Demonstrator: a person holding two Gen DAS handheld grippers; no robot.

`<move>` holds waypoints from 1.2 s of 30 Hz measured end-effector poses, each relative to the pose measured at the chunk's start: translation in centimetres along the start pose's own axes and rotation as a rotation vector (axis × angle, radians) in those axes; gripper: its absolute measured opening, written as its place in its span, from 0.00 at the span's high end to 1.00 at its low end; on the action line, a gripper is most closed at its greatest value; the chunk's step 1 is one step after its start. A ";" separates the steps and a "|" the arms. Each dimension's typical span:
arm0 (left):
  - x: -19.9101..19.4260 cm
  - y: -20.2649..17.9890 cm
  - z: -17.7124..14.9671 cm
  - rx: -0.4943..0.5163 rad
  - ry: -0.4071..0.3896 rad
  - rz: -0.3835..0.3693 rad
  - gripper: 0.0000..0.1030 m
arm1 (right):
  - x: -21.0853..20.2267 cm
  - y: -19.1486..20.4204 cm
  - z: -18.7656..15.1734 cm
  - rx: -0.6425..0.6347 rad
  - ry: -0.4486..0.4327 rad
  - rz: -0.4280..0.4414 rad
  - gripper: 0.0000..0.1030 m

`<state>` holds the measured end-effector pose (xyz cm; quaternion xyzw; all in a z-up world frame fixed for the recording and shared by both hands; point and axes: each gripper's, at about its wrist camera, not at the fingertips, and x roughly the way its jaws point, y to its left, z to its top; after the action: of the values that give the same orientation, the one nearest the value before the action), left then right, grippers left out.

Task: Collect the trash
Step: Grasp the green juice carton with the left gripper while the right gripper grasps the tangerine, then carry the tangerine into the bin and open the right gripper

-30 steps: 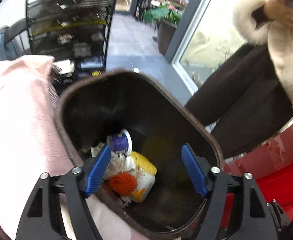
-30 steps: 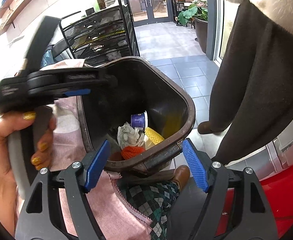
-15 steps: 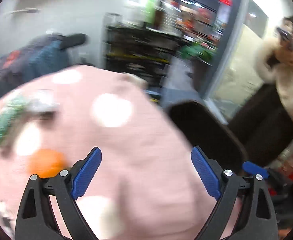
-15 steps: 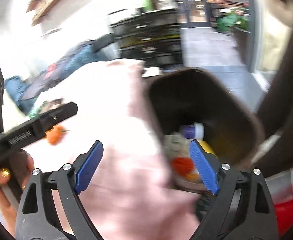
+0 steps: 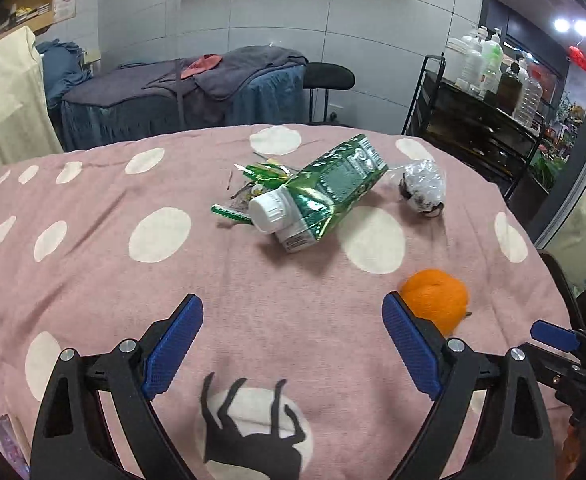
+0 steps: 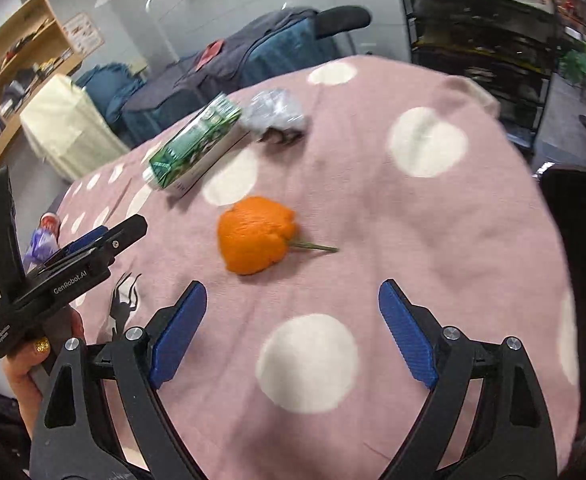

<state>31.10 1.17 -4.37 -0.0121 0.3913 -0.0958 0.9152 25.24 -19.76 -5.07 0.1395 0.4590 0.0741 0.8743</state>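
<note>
Both grippers swung away from dark bin, now over pink dotted blanket [image 5: 93,208]; trash run restarts.

Landmark: green carton [image 5: 329,192].
- Left of carton: torn green wrapper [image 5: 253,184], touching it.
- Right of carton: crumpled clear plastic [image 5: 423,190], near.
- Below-right: orange peel [image 5: 435,300], apart.

Left gripper [image 5: 291,344]: jaws have just been opening, now released, empty. Right gripper [image 6: 291,330]: same, empty, peel [image 6: 255,234] just ahead, likely next pick.
</note>
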 end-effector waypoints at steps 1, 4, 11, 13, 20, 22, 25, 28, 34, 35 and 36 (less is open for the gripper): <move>0.1 0.1 0.2 0.005 0.002 0.001 0.14 | 1.0 0.7 0.3 -0.012 0.017 -0.002 0.15; 0.4 0.2 1.2 0.055 0.000 0.031 0.14 | 3.6 1.7 1.3 -0.020 0.058 -0.010 0.15; 1.4 1.1 4.0 0.132 0.002 0.062 0.14 | 7.5 2.4 2.7 0.003 0.108 -0.030 0.19; 2.0 0.7 4.6 0.158 0.009 0.069 0.16 | 7.5 2.7 2.9 -0.009 0.090 -0.064 0.30; 5.0 -2.6 6.7 0.324 0.040 0.107 0.18 | 6.8 2.7 2.7 -0.060 0.063 -0.103 0.50; 6.3 -3.5 7.0 0.381 0.069 0.112 0.19 | 6.8 2.9 2.8 -0.063 0.062 -0.078 0.56; 8.0 -4.1 7.2 0.404 0.116 0.112 0.25 | 6.8 2.8 2.7 -0.064 0.059 -0.072 0.57; 9.3 -3.9 7.2 0.384 0.164 0.094 0.42 | 6.6 2.6 2.8 -0.047 0.051 -0.050 0.59; 8.7 -3.5 6.6 0.334 0.140 0.079 0.48 | 5.5 2.0 2.1 -0.023 0.036 -0.017 0.61; 8.4 -3.1 6.6 0.293 0.141 0.047 0.49 | 5.2 1.9 2.0 -0.019 0.031 -0.011 0.61; 8.1 -2.6 6.6 0.255 0.140 0.016 0.50 | 5.0 1.9 1.8 -0.017 0.025 -0.006 0.61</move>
<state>40.86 -3.18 -5.31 0.1141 0.4391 -0.1382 0.8804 29.60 -17.00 -7.43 0.1296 0.4698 0.0770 0.8698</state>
